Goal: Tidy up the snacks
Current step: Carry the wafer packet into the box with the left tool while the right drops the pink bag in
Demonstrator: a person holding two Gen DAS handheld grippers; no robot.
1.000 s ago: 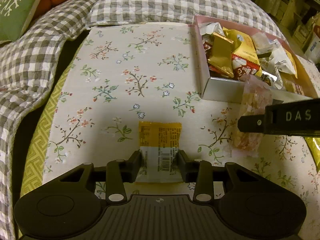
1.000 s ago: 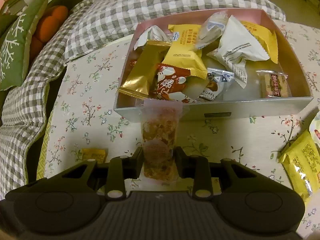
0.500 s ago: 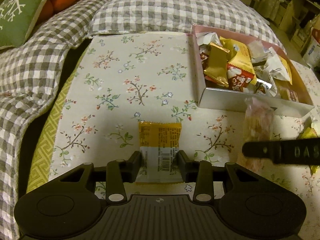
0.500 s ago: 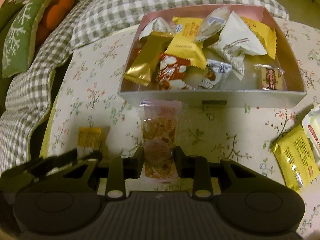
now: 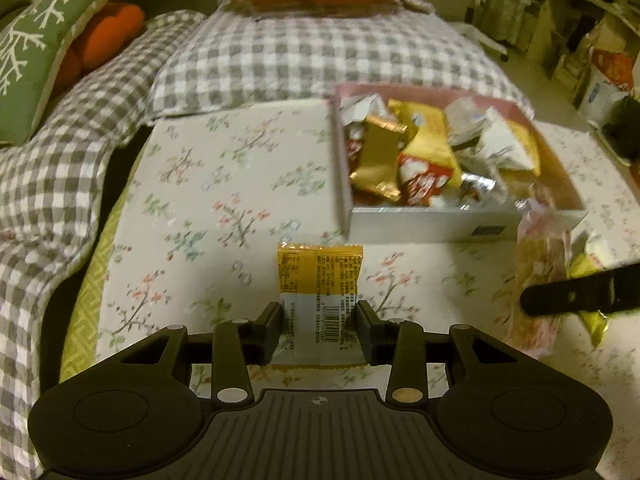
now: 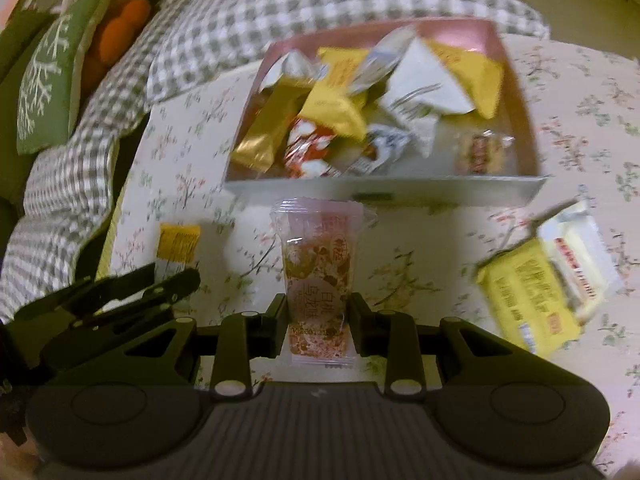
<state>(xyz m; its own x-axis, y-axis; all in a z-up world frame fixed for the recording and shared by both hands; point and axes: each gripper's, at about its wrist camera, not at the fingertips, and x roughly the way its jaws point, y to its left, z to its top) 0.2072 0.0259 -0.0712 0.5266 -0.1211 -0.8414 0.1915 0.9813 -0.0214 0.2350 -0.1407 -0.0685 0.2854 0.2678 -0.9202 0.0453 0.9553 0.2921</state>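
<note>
**Ann:** Floral tablecloth [image 5: 240,184] fills both views, checked bedding [image 5: 304,56] behind it. Straight to the jaws: the left gripper [image 5: 319,322] is clamped on a yellow packet [image 5: 320,280], fingers pressing both edges at lower centre.

**Ben:** And the right gripper [image 6: 318,318] is clamped on a pink snack bar [image 6: 318,272], lower centre of its view, the bar's far end pointing at the box [image 6: 384,192].

**Ann:** That box sits in the upper right of the left view, already heaped with wrappers. Both packets are outside it, short of the near wall.

**Ben:** More to come, too: a yellow bag [image 6: 528,292] and a white packet [image 6: 576,248] lie loose at the right edge.

**Ann:** Risks, as I judge them: the bar's far end could catch that near wall if it goes in low, and nudge the box.

**Ben:** Also the pile. Drop onto that heap and something may slide over the rim. And the two grippers are close; heading in together, they could clash.
</note>
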